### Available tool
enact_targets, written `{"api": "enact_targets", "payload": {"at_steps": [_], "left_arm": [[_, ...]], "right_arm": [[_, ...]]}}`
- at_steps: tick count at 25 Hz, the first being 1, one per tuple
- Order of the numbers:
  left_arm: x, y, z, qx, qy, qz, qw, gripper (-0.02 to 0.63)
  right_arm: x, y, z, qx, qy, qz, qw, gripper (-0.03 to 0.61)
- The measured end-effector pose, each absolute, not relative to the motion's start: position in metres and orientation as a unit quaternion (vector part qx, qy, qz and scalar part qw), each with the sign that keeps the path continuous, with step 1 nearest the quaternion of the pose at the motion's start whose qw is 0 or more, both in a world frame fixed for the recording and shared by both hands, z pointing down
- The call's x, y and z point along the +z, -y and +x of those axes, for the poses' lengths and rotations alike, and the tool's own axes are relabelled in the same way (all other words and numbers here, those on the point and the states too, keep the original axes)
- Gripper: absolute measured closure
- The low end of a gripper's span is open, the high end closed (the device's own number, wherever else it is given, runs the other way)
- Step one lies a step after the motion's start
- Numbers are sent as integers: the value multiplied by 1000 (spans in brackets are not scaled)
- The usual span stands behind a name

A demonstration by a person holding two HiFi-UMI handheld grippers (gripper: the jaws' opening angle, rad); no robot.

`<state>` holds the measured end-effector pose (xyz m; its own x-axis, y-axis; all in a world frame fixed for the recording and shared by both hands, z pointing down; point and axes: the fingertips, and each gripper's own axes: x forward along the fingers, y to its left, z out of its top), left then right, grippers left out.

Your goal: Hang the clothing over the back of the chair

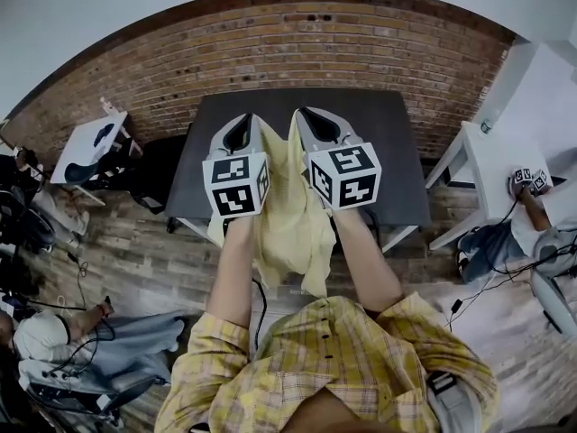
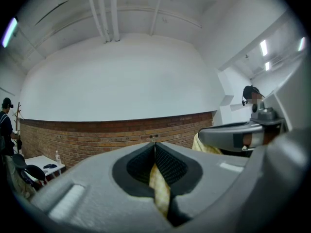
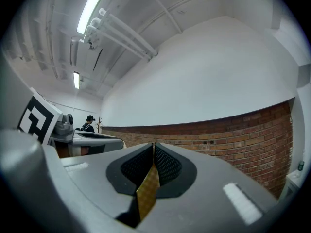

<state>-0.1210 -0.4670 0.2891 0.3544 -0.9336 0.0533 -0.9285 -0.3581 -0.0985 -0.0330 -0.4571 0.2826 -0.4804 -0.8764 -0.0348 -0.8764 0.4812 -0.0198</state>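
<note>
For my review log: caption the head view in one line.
Left gripper and right gripper, each shut on the yellow garment, hold it before a dark table.

A pale yellow checked garment [image 1: 290, 215] hangs limp in mid-air, bunched and creased, its upper edge pinched at 2 points, between the left gripper [image 1: 242, 120] and the right gripper [image 1: 312, 114], loose cloth drooping below.

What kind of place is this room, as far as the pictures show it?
Probably an indoor workshop or lab space, not a home: a long brick wall, bare ceiling pipes, and plain work tables, a dark table in the middle and a white table at the side.
</note>
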Motion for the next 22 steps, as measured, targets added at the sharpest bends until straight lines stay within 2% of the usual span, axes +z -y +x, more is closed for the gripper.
{"api": "enact_targets", "payload": {"at_steps": [22], "left_arm": [[334,461,-108,-79,-562,-824,-7,609]], "right_arm": [[330,451,-29,-36,-865,-500,-20,560]]}}
